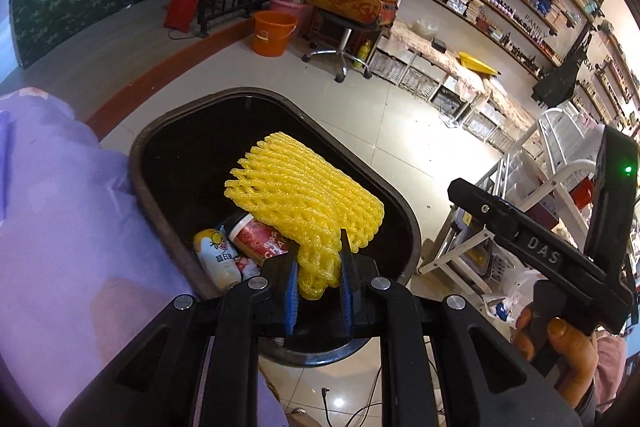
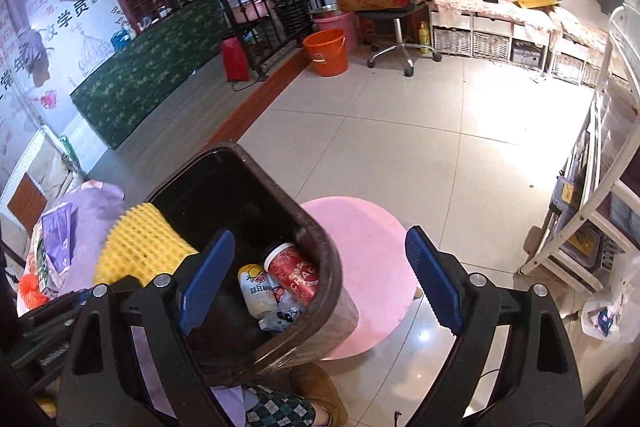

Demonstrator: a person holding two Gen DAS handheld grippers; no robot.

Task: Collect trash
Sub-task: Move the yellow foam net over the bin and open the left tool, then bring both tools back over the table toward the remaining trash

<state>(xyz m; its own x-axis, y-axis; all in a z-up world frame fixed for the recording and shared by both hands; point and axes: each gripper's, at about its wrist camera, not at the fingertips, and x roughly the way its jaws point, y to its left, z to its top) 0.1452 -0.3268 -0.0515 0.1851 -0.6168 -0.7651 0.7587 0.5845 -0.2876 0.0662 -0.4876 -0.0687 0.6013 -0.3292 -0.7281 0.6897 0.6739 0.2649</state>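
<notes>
Item: yellow foam net, pinched at its lower end by our left gripper, hanging over the open mouth of the dark bin, clear of the rim. Our right gripper, jaws spread wide with nothing between them, hovers above the bin's near edge. Bin contents: red cup, yellow-labelled bottle, crumpled wrapper. Surroundings: pink stool touching the bin; open tiled floor beyond; purple cloth on the other side.

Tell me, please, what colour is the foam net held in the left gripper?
Bright yellow. The foam net shows best in the left wrist view, above the bin.
</notes>
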